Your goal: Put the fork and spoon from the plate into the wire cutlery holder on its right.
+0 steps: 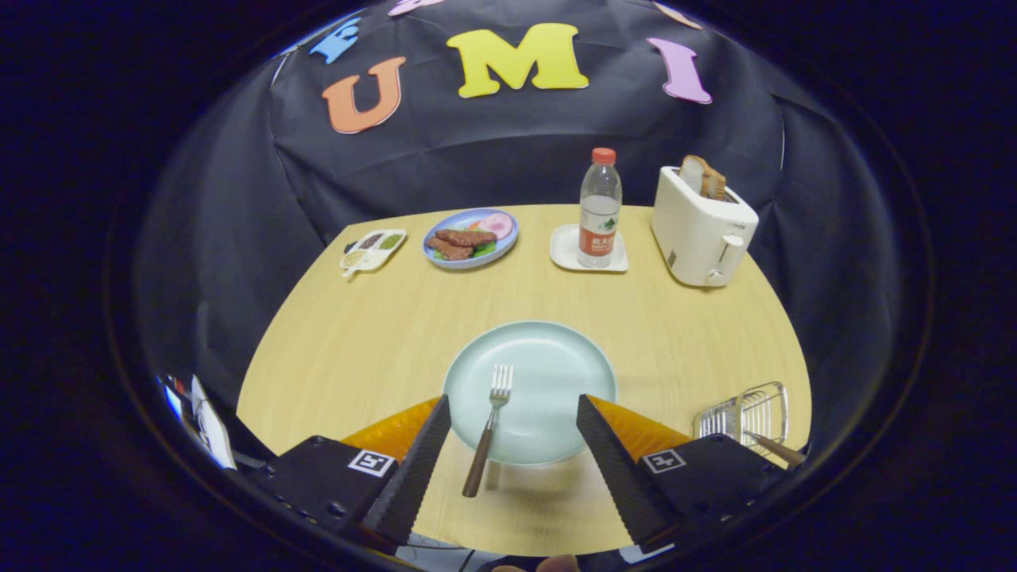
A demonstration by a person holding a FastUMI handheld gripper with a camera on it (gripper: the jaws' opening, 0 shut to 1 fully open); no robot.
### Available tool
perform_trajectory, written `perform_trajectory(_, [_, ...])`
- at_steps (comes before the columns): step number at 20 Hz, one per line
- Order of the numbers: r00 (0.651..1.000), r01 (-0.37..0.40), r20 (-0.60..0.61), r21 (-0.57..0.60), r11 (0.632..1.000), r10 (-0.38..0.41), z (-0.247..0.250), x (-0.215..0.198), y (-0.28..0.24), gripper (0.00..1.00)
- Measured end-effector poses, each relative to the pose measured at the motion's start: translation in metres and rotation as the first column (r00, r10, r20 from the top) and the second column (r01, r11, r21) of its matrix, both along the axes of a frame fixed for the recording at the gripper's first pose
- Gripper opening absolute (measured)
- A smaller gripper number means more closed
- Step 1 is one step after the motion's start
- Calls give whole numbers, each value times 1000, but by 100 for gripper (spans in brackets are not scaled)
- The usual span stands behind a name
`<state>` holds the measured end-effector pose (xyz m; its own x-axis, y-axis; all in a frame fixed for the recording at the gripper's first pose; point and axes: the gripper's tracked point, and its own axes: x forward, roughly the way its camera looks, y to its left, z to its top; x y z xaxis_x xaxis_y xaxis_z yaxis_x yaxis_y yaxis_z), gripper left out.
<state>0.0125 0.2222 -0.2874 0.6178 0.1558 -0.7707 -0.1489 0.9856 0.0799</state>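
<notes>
The fork (491,419) lies on the near left part of the pale plate (556,349), its tines pointing far and its brown handle sticking out over the plate's near rim, above the wooden table (381,334). It sits between the two fingers of the gripper (515,445), closer to the left one; the jaws are spread wide with nothing pinched, and neither finger touches the fork. To the right of the plate, near the table's edge, stands the wire cutlery holder (747,411), with a brown handle (775,449) poking out of it toward the near right; whether that is the spoon cannot be told. On the far side of the table, from left to right, are a small divided dish (372,248), a blue plate of food (470,237), a water bottle (600,208) standing on a white tray (568,253), and a white toaster (703,230) with bread slices (704,176) in it.
</notes>
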Motion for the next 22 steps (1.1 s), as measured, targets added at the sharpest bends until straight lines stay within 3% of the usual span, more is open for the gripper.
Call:
perform_trajectory(10, [995, 24, -93, -38, 999, -28, -72, -6, 18, 95])
perform_trajectory(13, [994, 28, -100, -49, 998, -33, -86, -3, 21, 86])
perform_trajectory(15, [992, 42, -121, -41, 998, -47, -95, -5, 23, 85])
perform_trajectory(19, [988, 46, -143, -47, 998, -52, -107, -7, 25, 64])
perform_trajectory(20, [988, 48, -141, -45, 998, -54, -106, -8, 23, 65])
perform_trajectory(22, [986, 53, -152, -54, 997, -61, -111, -8, 24, 30])
